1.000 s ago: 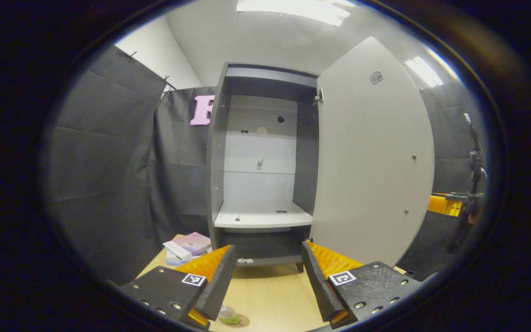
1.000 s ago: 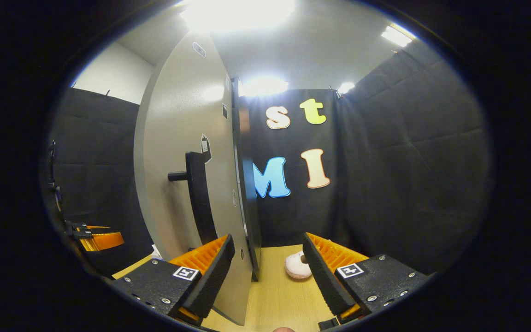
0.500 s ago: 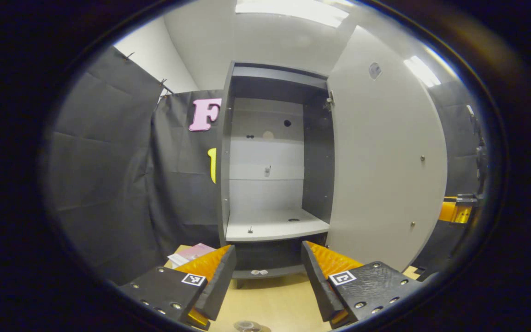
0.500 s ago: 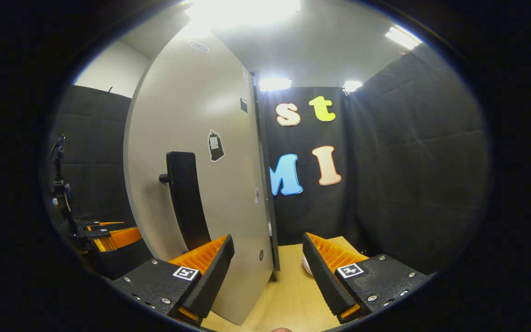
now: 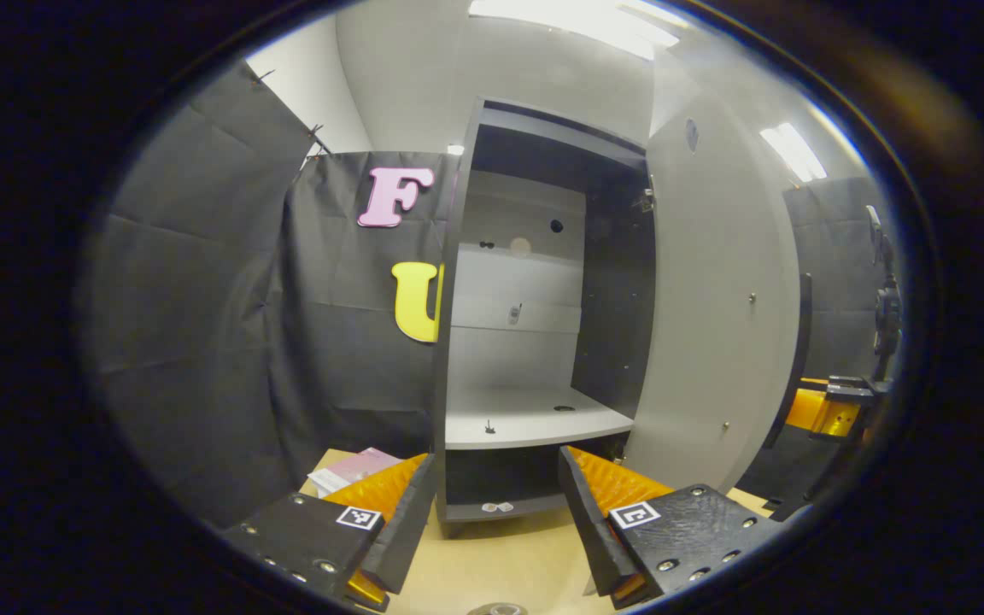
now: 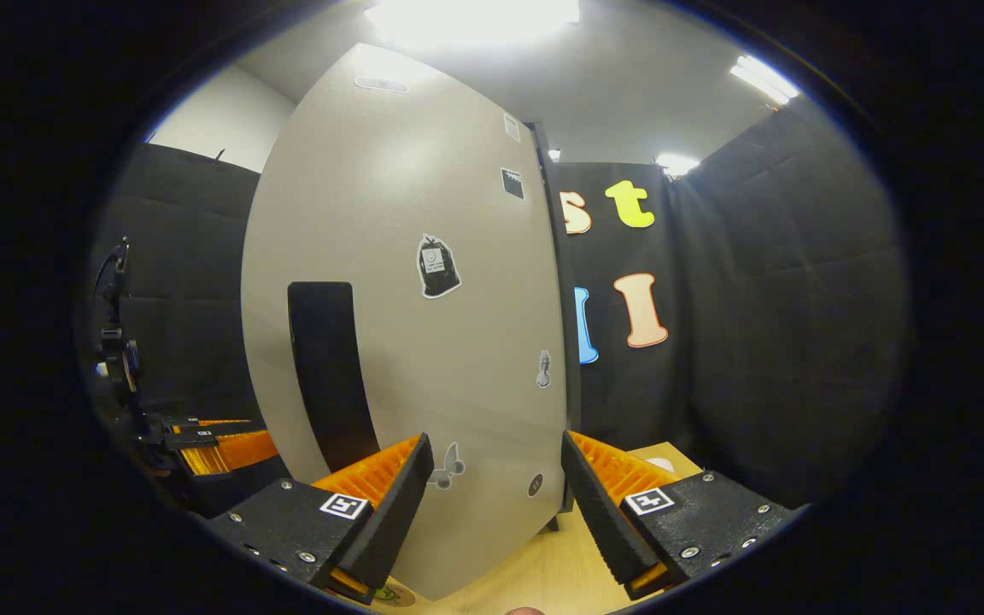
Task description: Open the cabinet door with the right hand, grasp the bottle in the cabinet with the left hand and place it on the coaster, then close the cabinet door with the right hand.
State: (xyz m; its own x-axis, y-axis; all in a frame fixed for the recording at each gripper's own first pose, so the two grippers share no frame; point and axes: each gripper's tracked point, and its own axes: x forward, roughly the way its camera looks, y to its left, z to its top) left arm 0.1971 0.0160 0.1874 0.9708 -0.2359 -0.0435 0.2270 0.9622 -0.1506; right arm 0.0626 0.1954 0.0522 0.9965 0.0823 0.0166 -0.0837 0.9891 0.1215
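pale wood of the tabletop [image 5: 500, 564] shows between the left gripper [image 5: 499, 512], whose jaws stand wide apart with nothing between them. just past them stands the cabinet [image 5: 458, 342], dark-framed with a light back panel and a light shelf [image 5: 526, 423] that carries only small fittings. its door [image 5: 714, 307] hangs part open at the right of the opening, swung out toward the camera. at the very bottom edge of the left gripper view a small round clear thing pokes in on the tabletop; whether it is the bottle i cannot tell. a pink booklet [image 5: 355, 465] lies on the tabletop left of the cabinet's foot. far right, the other gripper shows as a bright block beyond the door's edge.

in the right gripper view the right gripper [image 6: 496, 512] also has its jaws spread wide, holding nothing, with the door's outer face [image 6: 424, 342] close in front of them. a dark upright handle [image 6: 325, 367] sits on the door's left part, and several small stickers [image 6: 438, 266] dot the face. under the left jaw a round brown coaster [image 6: 396, 595] peeks out on the tabletop with something green on it. the left gripper shows low at the far left.
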